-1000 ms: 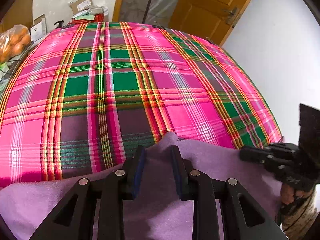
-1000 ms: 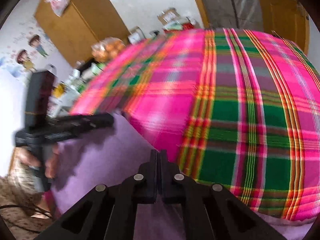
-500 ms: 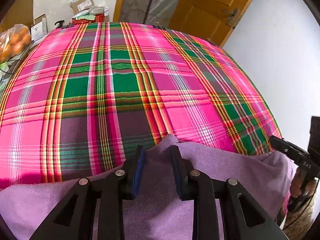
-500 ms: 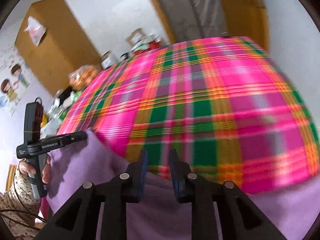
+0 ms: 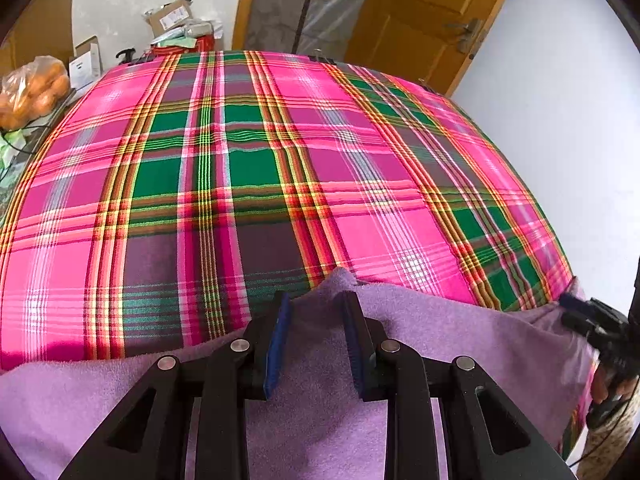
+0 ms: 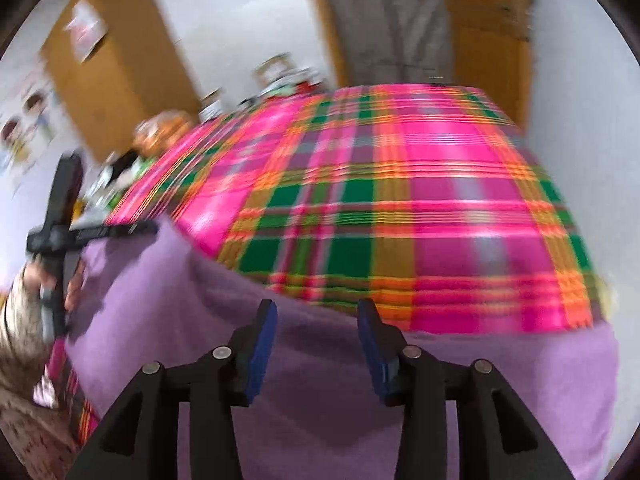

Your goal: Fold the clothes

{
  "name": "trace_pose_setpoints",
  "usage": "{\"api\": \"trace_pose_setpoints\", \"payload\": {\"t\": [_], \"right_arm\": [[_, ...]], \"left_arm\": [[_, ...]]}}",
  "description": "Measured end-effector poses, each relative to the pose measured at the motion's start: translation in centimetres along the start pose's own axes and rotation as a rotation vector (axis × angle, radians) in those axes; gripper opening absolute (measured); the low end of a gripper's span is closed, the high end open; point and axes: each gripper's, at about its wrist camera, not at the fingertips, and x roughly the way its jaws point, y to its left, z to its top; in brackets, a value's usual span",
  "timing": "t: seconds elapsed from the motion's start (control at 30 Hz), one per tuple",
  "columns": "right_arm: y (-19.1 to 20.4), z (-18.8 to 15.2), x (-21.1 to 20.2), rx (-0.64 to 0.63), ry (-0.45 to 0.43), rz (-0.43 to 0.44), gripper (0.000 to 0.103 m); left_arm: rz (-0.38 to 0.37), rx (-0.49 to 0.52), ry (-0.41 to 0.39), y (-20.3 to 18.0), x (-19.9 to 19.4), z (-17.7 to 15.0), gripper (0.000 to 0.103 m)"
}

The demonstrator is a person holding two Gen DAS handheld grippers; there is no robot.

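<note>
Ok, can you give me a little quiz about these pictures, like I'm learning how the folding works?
1. True or false: the right gripper is clamped shut on the soft purple fleece cloth.
2. What lies spread out beyond the cloth? A) a plain white sheet B) a pink-and-green plaid bedspread C) a blue striped towel
3. Which gripper pinches a raised fold of the cloth?

Key
1. False. Its jaws have just been opening, and they stand apart above the cloth without pinching it.
2. B
3. The left gripper.
</note>
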Motion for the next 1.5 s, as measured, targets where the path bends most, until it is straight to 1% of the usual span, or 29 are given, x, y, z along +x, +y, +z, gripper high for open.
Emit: {"api": "trace_pose_setpoints", "payload": {"t": [0.07,0.1,0.17,0.2,0.23,0.27,0.3,0.33,0.37,0.43,0.47,0.5,0.53,0.6,0.67,0.8,0.83,0.87,0.9,1.03,1.1,1.13,1.17,1.3,1.4,1.5], "right_arm": [[0.9,0.1,1.1,-0.047,0.036,-0.018,0.046],[1.3,0.1,1.3,-0.071,0.039,-0.029,0.047],[1.8,0.1,1.1,-0.098,0.038,-0.003,0.047],[1.9,0.0,1.1,-0.100,0.039,0.013,0.045],[2.1,-0.1,1.2,-0.103,0.039,0.017,0.039],[2.2,-0.3,1.2,-0.107,0.035,0.007,0.030],[2.2,-0.4,1.2,-0.112,0.029,-0.012,0.024],[2.3,-0.5,1.2,-0.113,0.023,-0.019,0.010],[2.2,-0.5,1.0,-0.109,0.014,-0.015,0.004],[2.0,-0.3,0.4,-0.096,-0.012,-0.011,0.003],[1.4,0.0,-0.2,-0.062,-0.038,-0.022,0.003],[0.8,0.3,-0.5,-0.010,-0.062,-0.033,0.003],[0.1,0.5,-0.4,0.035,-0.067,-0.032,0.003],[-1.0,0.7,0.2,0.092,-0.056,-0.023,0.003],[-0.8,0.6,1.0,0.083,-0.036,-0.042,0.003],[-1.2,0.5,1.1,0.093,-0.028,-0.049,0.004],[-1.5,0.5,1.0,0.108,-0.027,-0.045,0.006],[-1.8,0.4,0.9,0.123,-0.025,-0.040,0.011],[-2.1,0.4,0.8,0.139,-0.024,-0.036,0.012],[-3.7,-0.1,-1.9,0.219,-0.103,-0.059,0.018],[-4.9,-0.8,-3.7,0.268,-0.145,-0.106,0.023],[-5.7,-1.4,-4.7,0.299,-0.166,-0.143,0.029],[-6.5,-2.1,-5.6,0.333,-0.186,-0.181,0.031],[-9.7,-5.2,-8.9,0.489,-0.251,-0.328,0.034],[-12.0,-7.5,-10.5,0.599,-0.262,-0.428,0.038],[-13.6,-8.7,-10.7,0.673,-0.250,-0.452,0.038]], "left_arm": [[0.003,-0.003,-0.001,0.0,0.0,0.0,0.028],[0.005,-0.004,0.000,0.0,0.0,0.1,0.028],[0.011,-0.005,0.000,-0.1,0.1,0.1,0.028],[0.014,-0.005,0.001,-0.1,0.1,0.1,0.028],[0.019,-0.005,0.001,-0.1,0.1,0.2,0.028],[0.023,-0.002,0.001,-0.2,0.1,0.2,0.028],[0.027,0.001,0.001,-0.3,0.2,0.2,0.028],[0.028,0.001,0.001,-0.3,0.2,0.2,0.028],[0.029,-0.001,0.001,-0.3,0.2,0.2,0.028],[0.030,-0.004,0.000,-0.3,0.2,0.2,0.028],[0.029,-0.007,-0.002,-0.3,0.2,0.2,0.028],[0.028,-0.009,-0.003,-0.3,0.2,0.2,0.028],[0.027,-0.011,-0.004,-0.2,0.1,0.2,0.028],[0.026,-0.016,-0.006,-0.2,0.1,0.2,0.028],[0.025,-0.021,-0.008,-0.1,0.1,0.1,0.028],[0.022,-0.031,-0.012,-0.1,0.1,0.1,0.028],[0.021,-0.034,-0.013,0.0,0.1,0.1,0.028],[0.020,-0.036,-0.014,0.0,0.0,0.1,0.028],[0.024,-0.036,-0.014,0.0,0.0,0.1,0.028],[0.022,-0.050,-0.009,0.1,0.0,0.2,0.028],[0.014,-0.065,-0.006,0.3,0.2,0.5,0.028],[0.010,-0.075,-0.005,0.4,0.1,0.5,0.028],[0.008,-0.082,-0.006,0.5,0.0,0.4,0.028],[0.010,-0.109,-0.005,0.6,-0.7,-0.2,0.028],[0.008,-0.117,-0.004,0.5,-1.0,-0.6,0.028],[0.009,-0.114,-0.006,0.3,-1.0,-0.9,0.028]]}}
